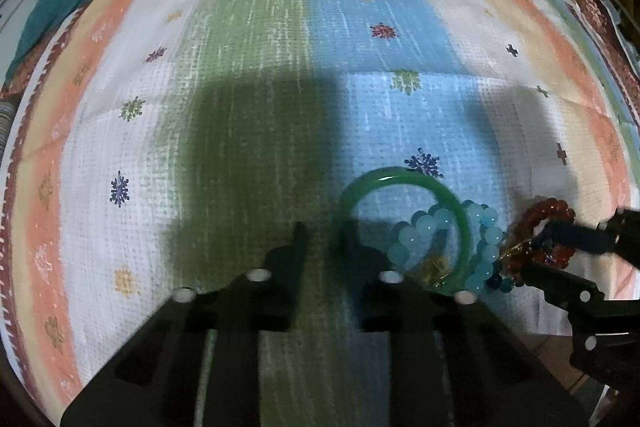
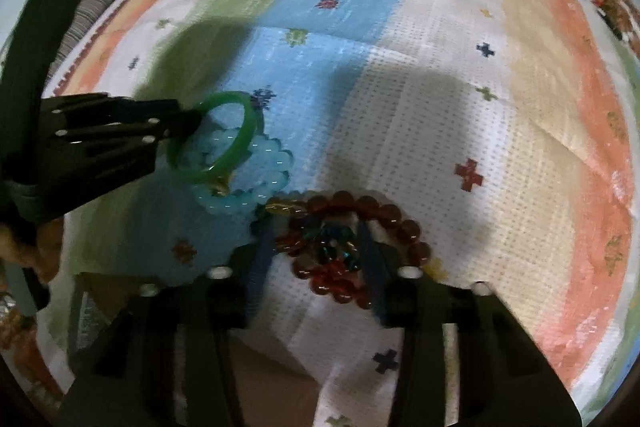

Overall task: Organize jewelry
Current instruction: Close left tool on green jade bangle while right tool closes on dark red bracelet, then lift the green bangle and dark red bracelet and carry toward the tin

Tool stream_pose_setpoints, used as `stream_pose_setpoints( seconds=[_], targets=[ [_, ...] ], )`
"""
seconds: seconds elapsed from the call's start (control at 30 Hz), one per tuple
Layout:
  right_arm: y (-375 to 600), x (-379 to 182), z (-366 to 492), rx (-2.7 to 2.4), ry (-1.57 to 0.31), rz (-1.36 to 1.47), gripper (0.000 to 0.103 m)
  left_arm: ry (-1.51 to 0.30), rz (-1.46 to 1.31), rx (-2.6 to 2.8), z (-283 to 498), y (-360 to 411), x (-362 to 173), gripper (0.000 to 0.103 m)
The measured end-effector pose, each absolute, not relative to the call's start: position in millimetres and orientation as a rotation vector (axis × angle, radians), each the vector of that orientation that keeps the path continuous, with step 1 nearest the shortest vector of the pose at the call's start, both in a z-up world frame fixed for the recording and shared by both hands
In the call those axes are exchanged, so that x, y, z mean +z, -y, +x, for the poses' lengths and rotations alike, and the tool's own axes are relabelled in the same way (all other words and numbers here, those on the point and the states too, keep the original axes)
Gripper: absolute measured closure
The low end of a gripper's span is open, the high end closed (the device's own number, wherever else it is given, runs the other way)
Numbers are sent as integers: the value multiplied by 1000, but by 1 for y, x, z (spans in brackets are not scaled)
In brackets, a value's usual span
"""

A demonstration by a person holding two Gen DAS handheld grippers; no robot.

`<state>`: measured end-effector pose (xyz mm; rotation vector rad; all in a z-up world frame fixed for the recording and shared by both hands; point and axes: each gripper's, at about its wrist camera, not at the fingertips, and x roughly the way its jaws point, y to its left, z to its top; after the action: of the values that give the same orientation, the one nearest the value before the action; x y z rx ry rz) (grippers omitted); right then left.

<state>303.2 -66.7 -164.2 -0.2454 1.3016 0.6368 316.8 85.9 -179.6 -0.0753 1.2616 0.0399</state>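
Jewelry sits in a small heap on the striped cloth point(image 1: 280, 67): a green bangle point(image 1: 404, 183) lying over a ring of pale blue beads point(image 1: 486, 239), and touching that on its right a dark red bead bracelet point(image 2: 404, 223) with some teal and gold bits tangled inside it, too blurred to name. Left gripper point(image 1: 326, 239) has its fingers spread, nothing between them; its right finger pokes through or just at the near-left rim of the bangle, can't tell if it's actually touching. The bangle lies up and to the right of the left gripper's midline, tilted, one edge propped on the blue beads, so it isn't flat on the cloth. Right gripper point(image 2: 316, 247) straddles the red bracelet, one finger either side of the inner cluster, fingers apart with a gap; looks like it's set to close but not clamped, as far as the blur allows. The red bracelet is dead ahead of the right gripper, loop lying flat, stretched roughly left to right across the fingers. Right hand is nearer the red piece, left nearer the bangle. Likely next step: pull the red bracelet away rightward while the left hooks the bangle clear. Risk: beads snag together and the whole heap drags.
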Motion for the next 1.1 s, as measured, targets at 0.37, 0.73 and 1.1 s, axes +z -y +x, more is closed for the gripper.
stream_pose_setpoints(
  seconds=[0.37,0.73,1.1],
  targets=[
    [69,-152,301,630,-1255,-253,86,-1257,-82,37,313,-85,-176,96],
    [77,-143,300,619,-1235,-223,86,-1228,-87,36,304,-87,-159,97],
    [94,-123,294,583,-1189,-169,86,-1202,-92,50,294,-89,-144,96]
  ],
)
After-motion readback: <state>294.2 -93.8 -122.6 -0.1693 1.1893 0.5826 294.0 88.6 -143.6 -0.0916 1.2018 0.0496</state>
